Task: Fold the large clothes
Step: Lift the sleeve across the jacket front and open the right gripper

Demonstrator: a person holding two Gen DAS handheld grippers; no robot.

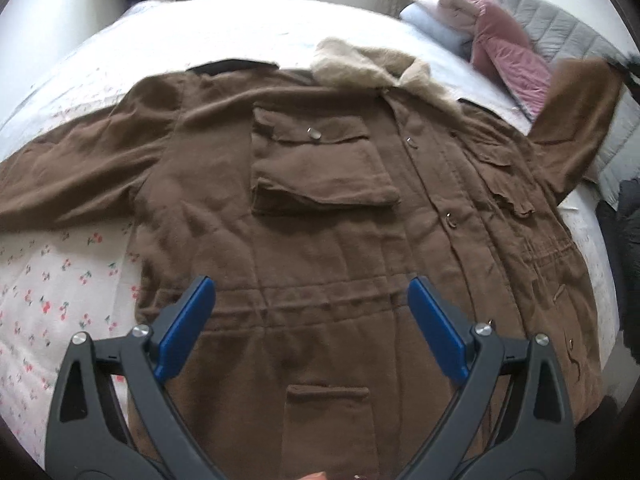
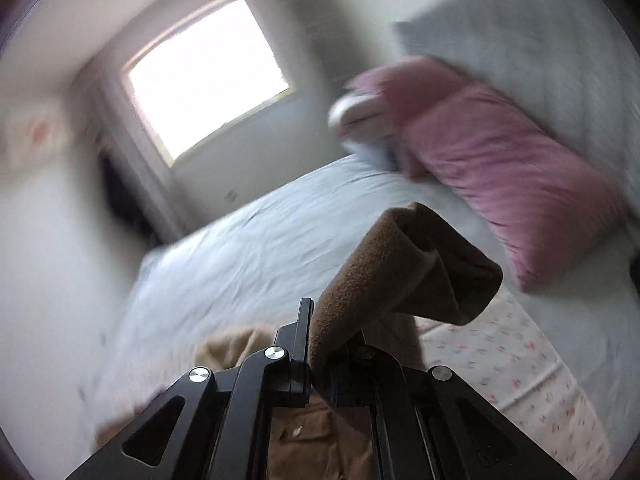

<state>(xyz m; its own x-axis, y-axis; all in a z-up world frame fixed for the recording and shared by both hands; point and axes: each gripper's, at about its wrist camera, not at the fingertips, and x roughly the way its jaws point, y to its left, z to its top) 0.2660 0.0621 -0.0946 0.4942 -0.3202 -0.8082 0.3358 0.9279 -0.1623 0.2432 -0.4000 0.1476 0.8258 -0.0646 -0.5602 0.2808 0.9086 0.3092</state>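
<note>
A large brown jacket with a tan fleece collar lies front up, spread flat on the bed. Its left sleeve lies flat. Its right sleeve is lifted off the bed. My left gripper hovers open and empty above the jacket's waist, blue pads wide apart. My right gripper is shut on the cuff of the right sleeve and holds it up over the bed.
The bed has a white cherry-print sheet. A pink pillow, a grey quilted cushion and folded pale clothes lie at the head. A bright window is on the far wall.
</note>
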